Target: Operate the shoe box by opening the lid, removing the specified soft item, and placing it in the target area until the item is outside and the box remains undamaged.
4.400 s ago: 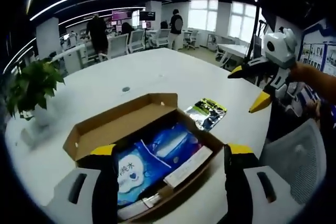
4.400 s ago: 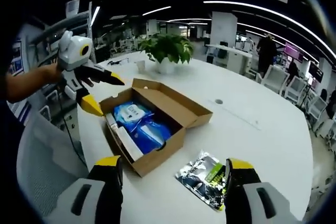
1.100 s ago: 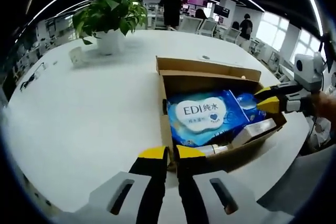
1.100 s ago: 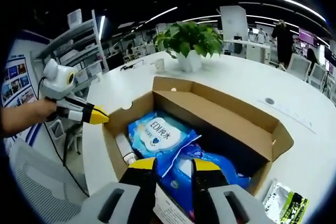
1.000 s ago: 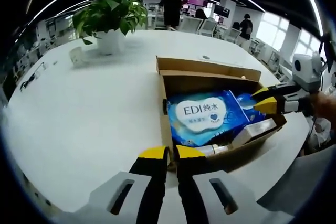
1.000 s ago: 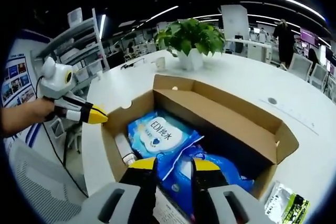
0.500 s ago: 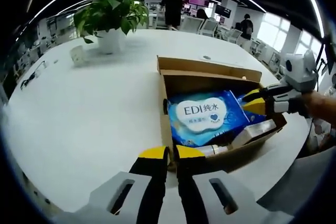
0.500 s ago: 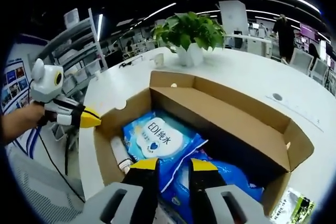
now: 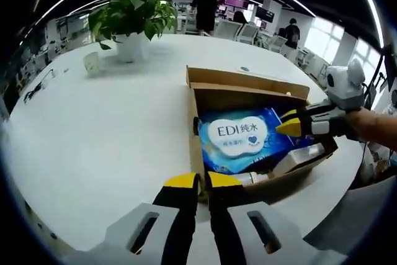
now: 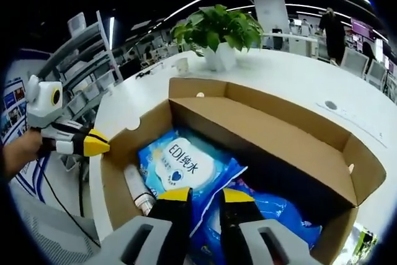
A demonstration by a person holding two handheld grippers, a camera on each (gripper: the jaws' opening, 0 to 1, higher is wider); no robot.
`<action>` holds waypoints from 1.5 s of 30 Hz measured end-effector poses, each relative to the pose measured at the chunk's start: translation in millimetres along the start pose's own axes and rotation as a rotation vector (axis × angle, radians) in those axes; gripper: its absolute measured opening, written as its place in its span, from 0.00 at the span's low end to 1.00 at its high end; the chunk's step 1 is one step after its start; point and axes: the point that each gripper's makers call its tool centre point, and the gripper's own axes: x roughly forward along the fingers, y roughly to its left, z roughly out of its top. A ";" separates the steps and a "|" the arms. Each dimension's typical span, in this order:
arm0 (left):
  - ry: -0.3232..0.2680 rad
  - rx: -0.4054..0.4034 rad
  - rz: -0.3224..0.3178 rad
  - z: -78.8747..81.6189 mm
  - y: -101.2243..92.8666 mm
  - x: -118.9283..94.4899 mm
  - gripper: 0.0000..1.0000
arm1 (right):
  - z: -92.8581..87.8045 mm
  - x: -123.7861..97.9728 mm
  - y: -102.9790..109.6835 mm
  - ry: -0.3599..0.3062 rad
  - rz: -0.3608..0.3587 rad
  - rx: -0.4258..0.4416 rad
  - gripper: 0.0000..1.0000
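White desk under my cameras. Potted plant at its far side, small white cup beside it. Office chairs beyond.

Only readable print: "EDI 纯水" on the blue wipes pack.
It sits on a white cloud-shaped label on the wipes pack inside the shoe box, with a small heart and tiny unreadable text below; same label on the pack in the right gripper view.
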 end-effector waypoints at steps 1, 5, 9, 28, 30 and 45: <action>0.000 -0.001 0.000 0.0 0.0 0.1 0.03 | 0.2 1.4 -0.1 0.001 -0.001 0.006 0.13; -0.001 -0.006 -0.001 0.1 0.0 0.3 0.03 | -1.0 4.6 1.0 0.006 -0.004 0.022 0.13; -0.003 -0.010 0.002 0.0 -0.4 0.1 0.03 | -2.3 4.4 -5.8 0.012 -0.037 0.024 0.02; 0.004 -0.004 0.008 0.2 -1.3 -0.3 0.03 | 4.5 -12.4 -3.6 -0.013 -0.039 0.053 0.00; 0.005 -0.004 0.009 0.2 -1.2 -0.1 0.03 | 6.0 -15.1 -4.8 -0.021 -0.045 0.060 0.00; 0.022 0.008 0.017 0.1 -1.8 -0.6 0.03 | 4.3 -37.9 -19.1 -0.049 -0.077 0.106 0.00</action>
